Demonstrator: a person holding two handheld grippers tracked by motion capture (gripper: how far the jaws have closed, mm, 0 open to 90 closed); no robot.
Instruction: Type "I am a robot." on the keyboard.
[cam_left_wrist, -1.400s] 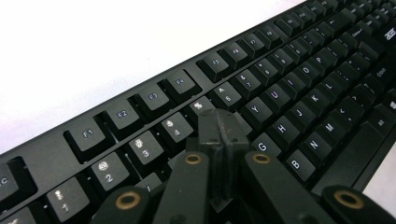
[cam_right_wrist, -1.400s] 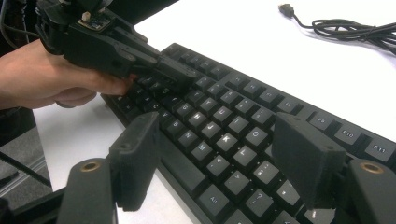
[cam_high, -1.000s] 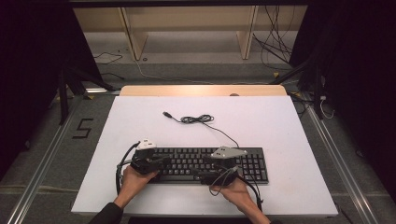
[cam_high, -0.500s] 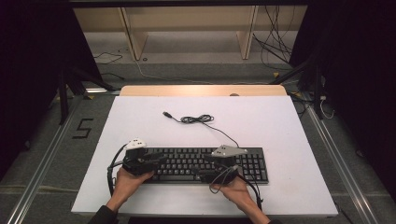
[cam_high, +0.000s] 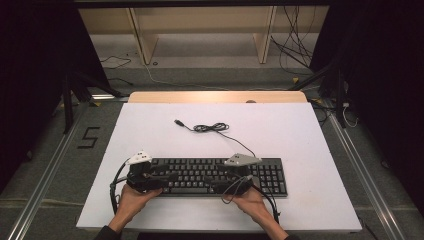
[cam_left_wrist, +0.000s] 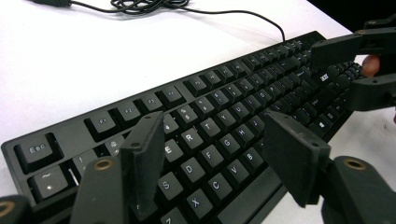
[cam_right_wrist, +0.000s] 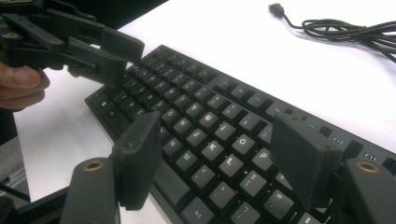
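A black keyboard (cam_high: 270, 177) lies near the front edge of the white table (cam_high: 305, 135). Its cable (cam_high: 212, 128) runs back in a loose coil to a USB plug (cam_high: 177, 121). My left gripper (cam_high: 167, 178) hovers over the keyboard's left end, pointing right. Its jaws have just been opening and now stand open above the letter keys (cam_left_wrist: 205, 154), with nothing between the pads. My right gripper (cam_high: 216, 182) sits over the keyboard's middle, pointing left, open above the keys (cam_right_wrist: 219, 140). Each gripper view also shows the other gripper: the right gripper (cam_left_wrist: 357, 70) and the left gripper (cam_right_wrist: 114, 56).
A wooden strip (cam_high: 215, 96) borders the table's far edge. Beyond it stands a low wooden shelf frame (cam_high: 200, 30) with loose cables on the floor. Metal rails (cam_high: 45, 175) run along both sides of the table.
My left gripper has slid a little to the left along the keyboard and its jaws have opened. The right gripper and the keyboard have stayed put.
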